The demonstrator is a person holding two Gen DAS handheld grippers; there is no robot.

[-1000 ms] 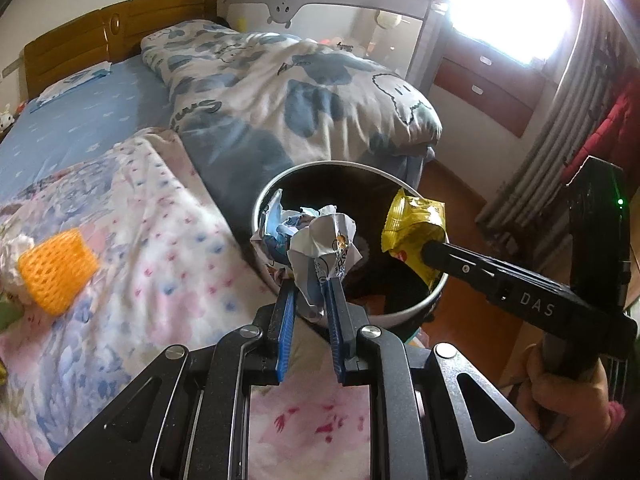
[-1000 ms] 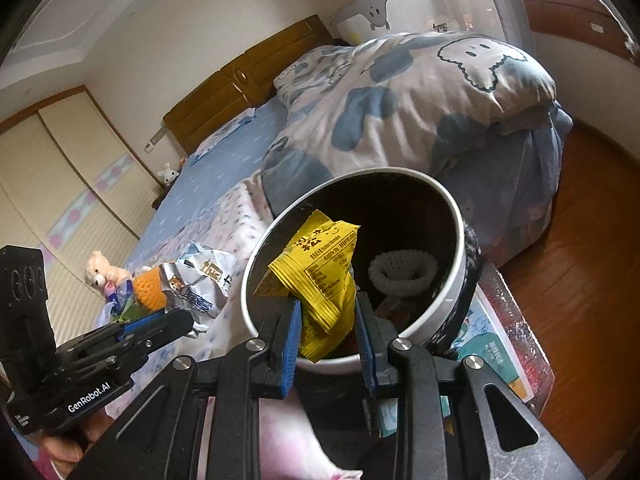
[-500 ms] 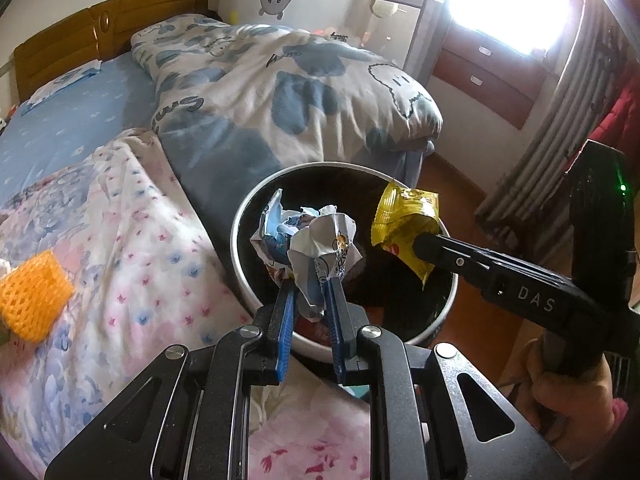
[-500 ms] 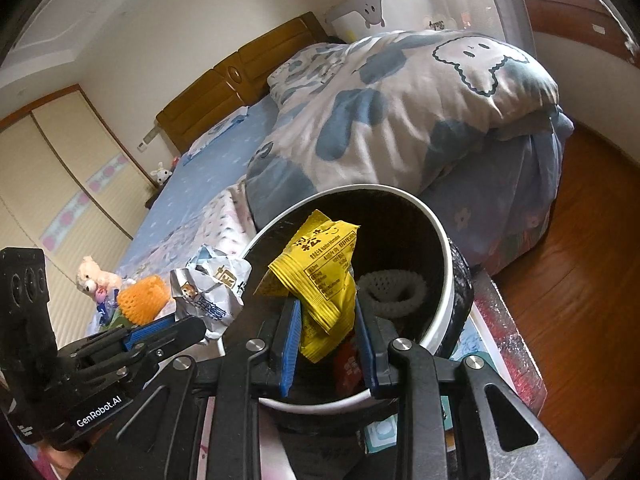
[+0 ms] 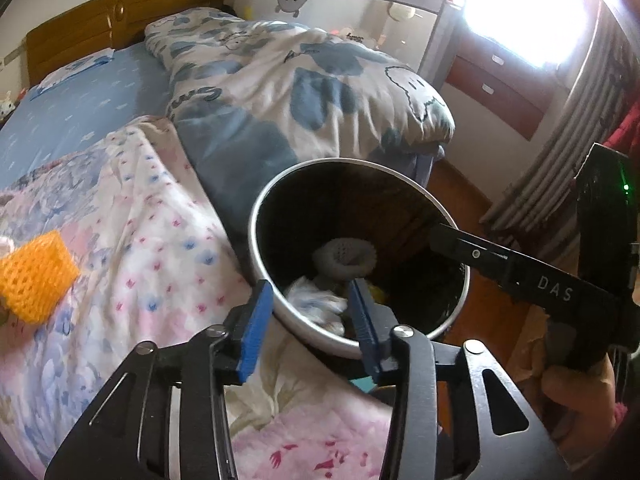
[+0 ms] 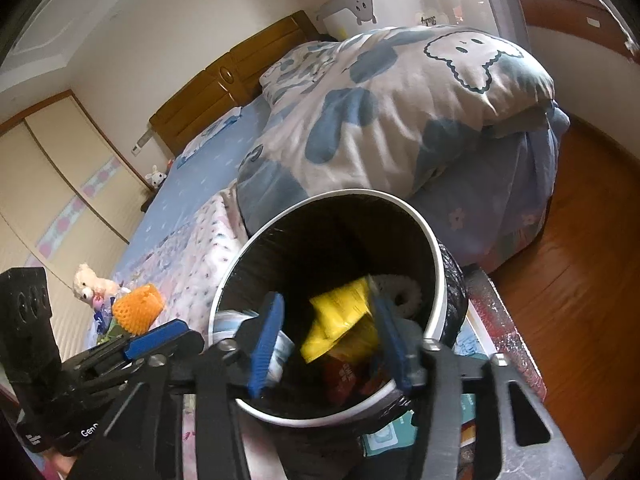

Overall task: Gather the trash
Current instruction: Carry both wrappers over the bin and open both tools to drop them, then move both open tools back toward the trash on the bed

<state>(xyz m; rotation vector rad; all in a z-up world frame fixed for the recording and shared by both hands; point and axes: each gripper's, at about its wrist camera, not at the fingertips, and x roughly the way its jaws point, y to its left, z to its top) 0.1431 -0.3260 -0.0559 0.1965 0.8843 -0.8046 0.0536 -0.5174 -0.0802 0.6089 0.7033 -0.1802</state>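
Note:
A white-rimmed trash bin (image 5: 256, 216) (image 6: 434, 248) with a black liner stands beside the bed. My left gripper (image 5: 310, 320) hovers over its near rim, its jaws opening with nothing between the pads; the crumpled white wrapper (image 5: 316, 302) lies blurred inside the bin just below them. My right gripper (image 6: 328, 340) is over the bin too, its jaws opening. The yellow packet (image 6: 340, 320) drops free between its fingers, blurred, into the bin. A white foam net (image 5: 344, 256) rests deeper inside. Each gripper shows in the other's view, the right gripper (image 5: 444, 234) and the left gripper (image 6: 180, 334).
An orange foam net (image 5: 34, 280) (image 6: 138, 308) and a plush toy (image 6: 86, 280) lie on the floral blanket (image 5: 152, 240). A blue-and-white quilt (image 5: 304, 92) is heaped behind the bin. Wooden floor (image 6: 580, 280) lies to the right, and boxes sit under the bin.
Both grippers opened over the bin. The white wrapper left the left fingers and the yellow packet left the right fingers; both fell into the bin.

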